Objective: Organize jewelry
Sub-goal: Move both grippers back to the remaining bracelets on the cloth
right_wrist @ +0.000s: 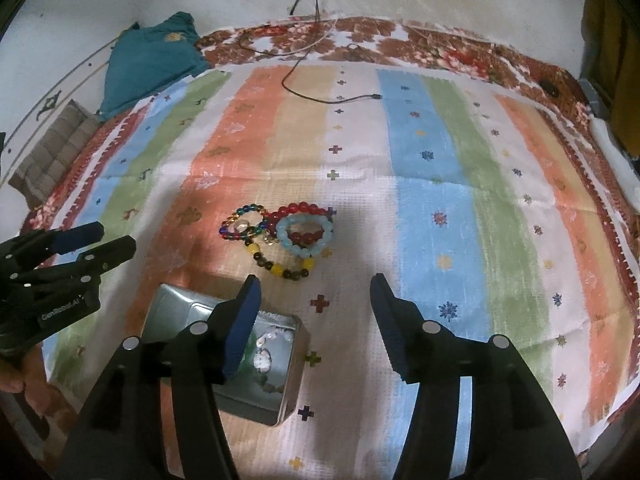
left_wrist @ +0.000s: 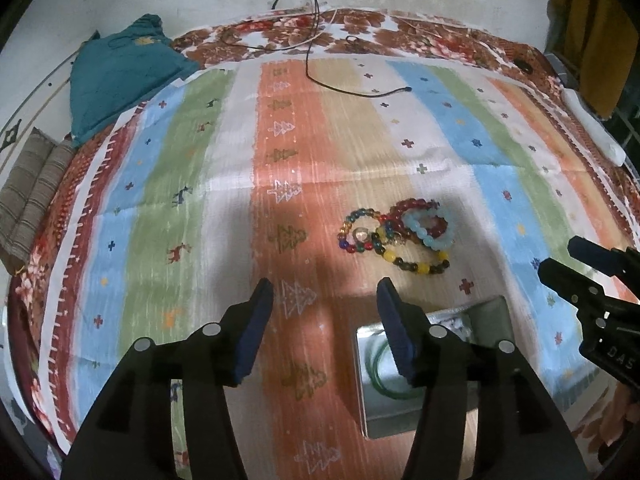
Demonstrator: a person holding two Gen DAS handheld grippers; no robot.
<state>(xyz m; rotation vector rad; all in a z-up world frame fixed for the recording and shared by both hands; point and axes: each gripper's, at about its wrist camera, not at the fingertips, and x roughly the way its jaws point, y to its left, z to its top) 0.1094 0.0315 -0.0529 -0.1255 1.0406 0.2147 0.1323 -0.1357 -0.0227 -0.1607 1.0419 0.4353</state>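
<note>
Claws both stand wide and hold nothing: the left claw [left_wrist: 326,292] over the orange stripe, the right claw [right_wrist: 314,290] just short of the beads. Ahead on the striped cloth [right_wrist: 432,200] lies a tangled heap of bracelets [right_wrist: 280,236], well clear of both; the open tin [right_wrist: 288,400] with jewelry inside sits nearer, under the claws. Best pick seems the pale blue bracelet [right_wrist: 306,232] on top: pinch one side of its ring, lift slowly so overlapping strands fall away, then carry it to the tin.
</note>
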